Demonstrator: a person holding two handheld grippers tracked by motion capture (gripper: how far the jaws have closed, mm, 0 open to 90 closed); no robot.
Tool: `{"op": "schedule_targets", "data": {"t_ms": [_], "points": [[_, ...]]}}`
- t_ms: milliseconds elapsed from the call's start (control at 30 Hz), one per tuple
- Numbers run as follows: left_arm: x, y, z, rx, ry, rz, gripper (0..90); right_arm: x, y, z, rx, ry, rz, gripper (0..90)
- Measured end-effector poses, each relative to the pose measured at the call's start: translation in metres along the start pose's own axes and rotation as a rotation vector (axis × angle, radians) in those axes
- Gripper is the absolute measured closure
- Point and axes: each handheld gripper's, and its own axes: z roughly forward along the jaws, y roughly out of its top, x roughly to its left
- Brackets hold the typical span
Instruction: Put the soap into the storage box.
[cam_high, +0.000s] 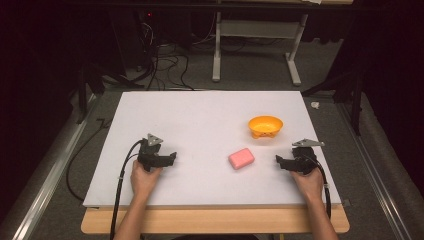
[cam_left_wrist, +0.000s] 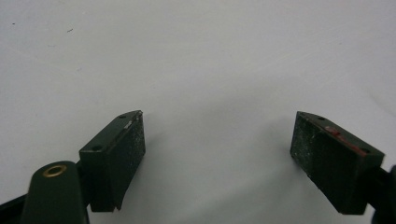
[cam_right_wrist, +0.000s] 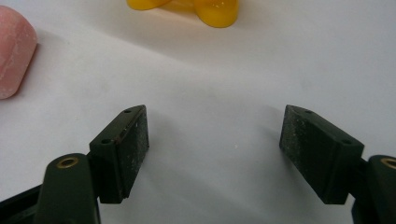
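A pink rounded block (cam_high: 241, 158) lies on the white board (cam_high: 200, 115), right of centre. An orange footed bowl (cam_high: 265, 126) stands just behind it, empty as far as I can see. My right gripper (cam_high: 280, 161) rests on the board to the right of the pink block, jaws open with nothing between them (cam_right_wrist: 215, 140). In the right gripper view the pink block (cam_right_wrist: 14, 56) sits at the left edge and the bowl's feet (cam_right_wrist: 205, 8) at the top. My left gripper (cam_high: 172, 157) lies on the left half of the board, open and empty (cam_left_wrist: 217, 144).
The board lies on a wooden table (cam_high: 215, 220) whose front edge shows below it. Cables (cam_high: 165, 60) and a white stand (cam_high: 255, 35) sit on the floor beyond the table. Metal rails (cam_high: 45, 165) run along both sides.
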Motion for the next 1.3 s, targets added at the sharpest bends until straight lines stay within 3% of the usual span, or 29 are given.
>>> {"op": "schedule_targets", "data": {"t_ms": [767, 933, 1300], "points": [[0.0, 0.0, 0.0, 0.0, 0.001, -0.001, 18.4, 0.004, -0.002, -0.012, -0.058, 0.011, 0.038, 23.6], [0.0, 0.0, 0.0, -0.003, 0.002, -0.001, 18.4, 0.009, 0.0, -0.02, -0.088, 0.026, 0.044, 23.6], [0.0, 0.0, 0.0, -0.002, 0.0, -0.003, 18.4, 0.023, -0.001, -0.029, -0.099, 0.055, 0.019, 23.0]]}}
